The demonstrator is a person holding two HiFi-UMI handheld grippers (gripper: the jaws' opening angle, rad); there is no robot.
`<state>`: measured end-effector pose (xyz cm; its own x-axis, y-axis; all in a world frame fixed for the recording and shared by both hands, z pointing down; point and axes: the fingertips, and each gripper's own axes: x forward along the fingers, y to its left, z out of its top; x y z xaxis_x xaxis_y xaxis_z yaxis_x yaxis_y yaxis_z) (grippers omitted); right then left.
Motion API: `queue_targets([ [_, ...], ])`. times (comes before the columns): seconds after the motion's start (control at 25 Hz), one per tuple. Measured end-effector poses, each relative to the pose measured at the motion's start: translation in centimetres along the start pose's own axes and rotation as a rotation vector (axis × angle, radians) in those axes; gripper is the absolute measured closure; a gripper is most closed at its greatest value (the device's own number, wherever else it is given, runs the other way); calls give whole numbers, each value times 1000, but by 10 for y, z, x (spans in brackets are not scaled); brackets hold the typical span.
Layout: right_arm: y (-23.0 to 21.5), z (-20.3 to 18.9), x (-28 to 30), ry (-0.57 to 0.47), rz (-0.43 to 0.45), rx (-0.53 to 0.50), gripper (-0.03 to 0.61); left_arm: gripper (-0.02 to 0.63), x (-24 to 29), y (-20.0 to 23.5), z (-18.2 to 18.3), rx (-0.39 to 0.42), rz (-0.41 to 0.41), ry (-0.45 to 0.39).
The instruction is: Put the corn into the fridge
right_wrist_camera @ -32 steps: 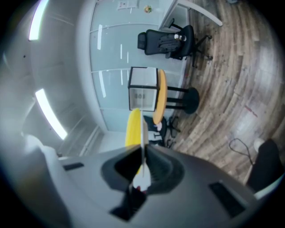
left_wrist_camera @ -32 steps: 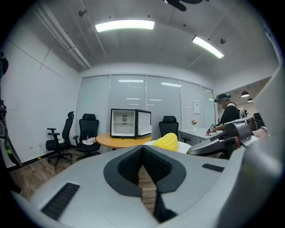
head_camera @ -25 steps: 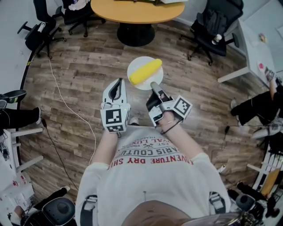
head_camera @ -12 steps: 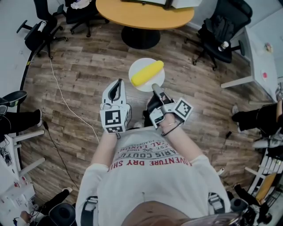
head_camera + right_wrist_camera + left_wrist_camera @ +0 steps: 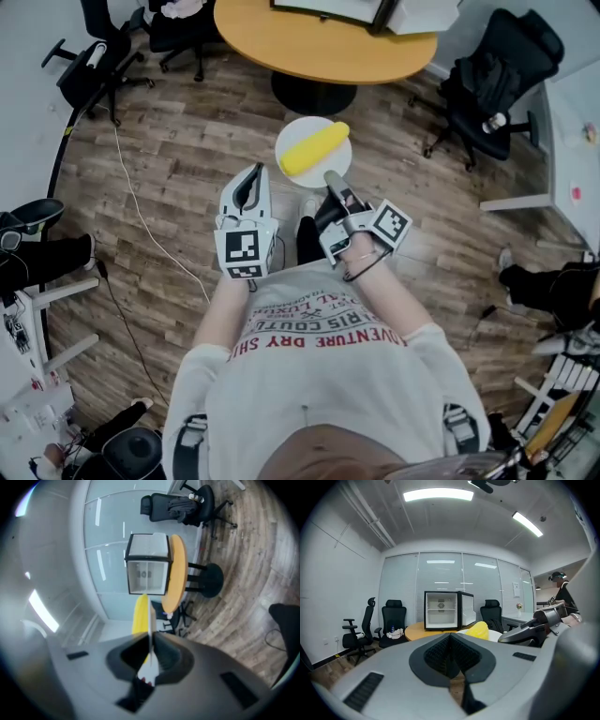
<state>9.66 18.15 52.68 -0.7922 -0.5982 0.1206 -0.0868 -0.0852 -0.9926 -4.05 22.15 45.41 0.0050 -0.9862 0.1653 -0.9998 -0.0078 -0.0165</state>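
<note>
A yellow corn cob lies on a white plate held level out in front of me. My right gripper is shut on the plate's near rim; in the right gripper view the plate shows edge-on between the jaws, the corn beyond it. Beside it, my left gripper is shut on nothing and points forward. The small fridge stands open on the round wooden table ahead, its white inside showing. From the left gripper view the corn appears to the right.
Black office chairs stand around the table, one at the left and one at the right. A white cable runs over the wooden floor. A white desk stands at the right edge.
The person has walked forward: the round table and chairs have come nearer in the head view. Both grippers keep their pose, the plate and corn still held.
</note>
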Motion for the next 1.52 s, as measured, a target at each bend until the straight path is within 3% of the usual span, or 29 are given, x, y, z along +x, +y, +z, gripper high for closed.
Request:
queue_targets([
  [0.56,36,133,168,40,18,-13,534,586,205,49,58,32,14,-40],
  [0.76,44,170,203,41,2,-29,534,586,255,53,71,56,2,-48],
  [1.12,48,203,246,1,-4,-1,534,586,318,70,83,36,-32,-44],
  [1.52,57,265,302,-137,-19,8,531,586,418,89,99,55,-155,-53],
])
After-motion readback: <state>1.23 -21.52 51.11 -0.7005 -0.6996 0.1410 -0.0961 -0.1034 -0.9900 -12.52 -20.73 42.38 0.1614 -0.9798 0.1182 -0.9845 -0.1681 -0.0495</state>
